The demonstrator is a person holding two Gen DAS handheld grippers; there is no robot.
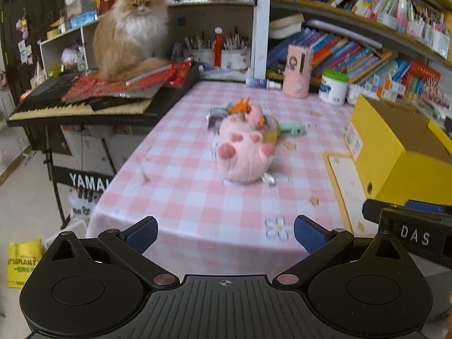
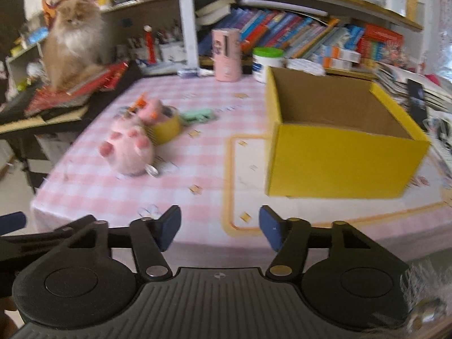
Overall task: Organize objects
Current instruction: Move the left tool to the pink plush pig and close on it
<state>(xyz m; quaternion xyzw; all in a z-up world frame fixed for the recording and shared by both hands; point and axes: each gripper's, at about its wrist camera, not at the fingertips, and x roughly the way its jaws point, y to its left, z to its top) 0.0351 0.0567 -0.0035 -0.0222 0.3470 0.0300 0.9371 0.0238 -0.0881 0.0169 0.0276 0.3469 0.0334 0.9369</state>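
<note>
Two handheld grippers hover over the near edge of a table [image 1: 175, 169] covered in a pink-and-white checked cloth, both angled down toward a small heap of things at its middle. The left gripper [image 1: 225, 233] has its blue-padded jaws spread wide with nothing between them; the right gripper [image 2: 219, 227] also stands open and empty, its jaws at a narrower gap. The heap holds a pink plush paw [image 1: 244, 155] lying pads-up, a smaller pink plush [image 2: 152, 110] with orange bits behind it, a yellow roll of tape [image 2: 166, 128] touching the paw's far side, and a mint-green item [image 2: 197, 115] just beyond the roll; much of this is blurred. To the right of the heap, well apart from it, an open yellow cardboard box [image 2: 339, 163] stands upright with its brown inside bare. At the table's far left, a long-haired ginger cat [image 1: 131, 28] sits on red papers piled atop a keyboard [image 1: 79, 104], before crowded bookshelves [image 1: 353, 45].
</note>
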